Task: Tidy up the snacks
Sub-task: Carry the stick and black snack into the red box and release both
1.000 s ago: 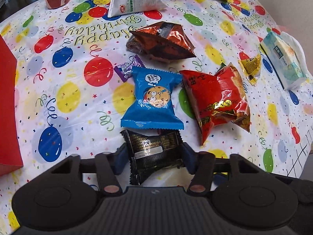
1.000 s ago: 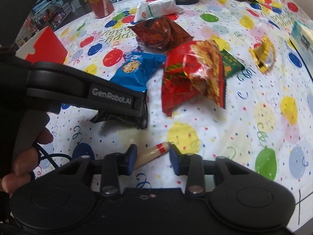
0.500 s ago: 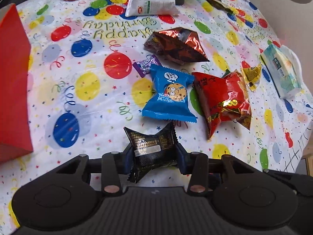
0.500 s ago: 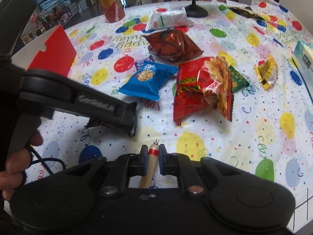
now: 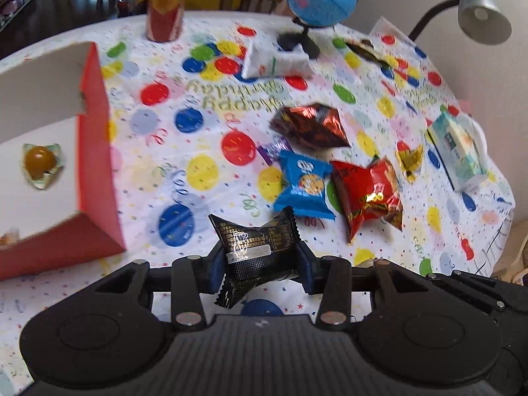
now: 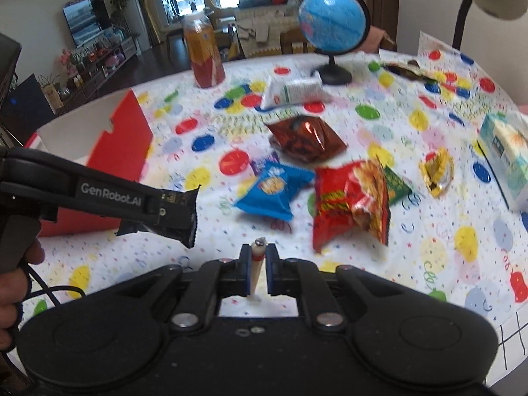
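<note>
Above the counter (image 5: 204, 125), your left gripper (image 5: 259, 262) pinches the black snack packet (image 5: 255, 252) across its middle, a light, crinkly pouch that dents easily, so that hold suits it. Your right gripper (image 6: 257, 264) is clamped on a thin, stiff stick snack (image 6: 256, 264), probably a sausage. A second ago both lay on the counter; now both are lifted, and the red box (image 5: 95, 151) shows its inside.
</note>
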The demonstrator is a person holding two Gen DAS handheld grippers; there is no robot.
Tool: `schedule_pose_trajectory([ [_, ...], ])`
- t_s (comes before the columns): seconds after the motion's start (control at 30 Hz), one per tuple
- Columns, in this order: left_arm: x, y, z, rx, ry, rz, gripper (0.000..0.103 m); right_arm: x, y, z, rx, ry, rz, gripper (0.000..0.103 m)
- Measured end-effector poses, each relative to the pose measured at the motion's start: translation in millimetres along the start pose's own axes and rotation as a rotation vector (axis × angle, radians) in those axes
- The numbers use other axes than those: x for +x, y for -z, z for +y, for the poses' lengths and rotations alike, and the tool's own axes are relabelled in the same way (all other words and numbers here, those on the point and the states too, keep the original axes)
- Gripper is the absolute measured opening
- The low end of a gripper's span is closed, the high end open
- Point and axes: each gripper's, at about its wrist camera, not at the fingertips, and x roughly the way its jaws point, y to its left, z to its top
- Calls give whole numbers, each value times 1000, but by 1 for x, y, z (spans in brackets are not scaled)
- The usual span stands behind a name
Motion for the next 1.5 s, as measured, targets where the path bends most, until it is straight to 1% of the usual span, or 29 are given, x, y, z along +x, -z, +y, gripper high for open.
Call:
schedule_pose_trajectory([
  [0.33,-47,-8,29,-39,-13,-83,43,-26,-33,41,-73,-27,-117,6],
  [0.53,-74,-17,51,-63,-32,-137,43,-34,-58,70,-130,-61,-176,6],
  [0.87,-119,-40,111,-140,-93,-244,43,-32,-97,131,-242,-122,-253,6],
  [0.97,-127,-43,130,-161,-117,-260,43,-24,-105,150,-270,-138,-251,6],
  [1.1,-130,-43,158,-193,-144,-257,43,-7,-112,172,-287,-158,-223,6],
  [1.27,-124,-41,194,-245,-174,-228,43,18,-115,198,-310,-161,-182,6],
  [1.5,-108,-38,239,-283,-209,-171,43,51,-114,224,-317,-163,-111,6],
])
